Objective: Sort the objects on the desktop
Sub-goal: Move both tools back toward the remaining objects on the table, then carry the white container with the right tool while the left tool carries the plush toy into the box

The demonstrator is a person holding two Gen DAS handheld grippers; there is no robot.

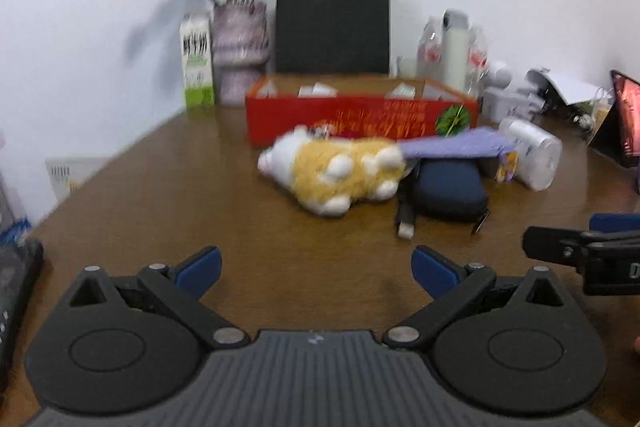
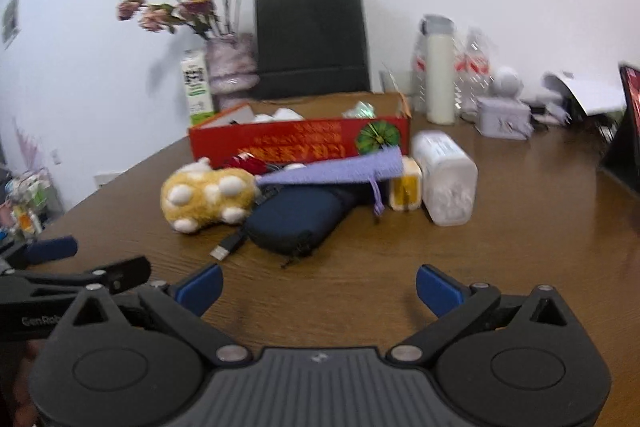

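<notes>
The brown tabletop carries a loose cluster of things in front of a red box whose top is open, with small white items inside; that box is likely where the sorted pieces go. Nearest the box, from big to small, lie a yellow-and-white plush toy on its side, a dark blue zip pouch, a white lidded container, a purple folded cloth resting across the pouch, a small yellow-faced carton and a USB plug on its cable.

The step looks like the approach, nothing yet picked. The left claw and right claw both stand spread wide and empty over bare wood, well short of the cluster.

The next move calls for choosing one item, probably the plush for the left and the pouch or container for the right, and reaching forward before closing.
</notes>
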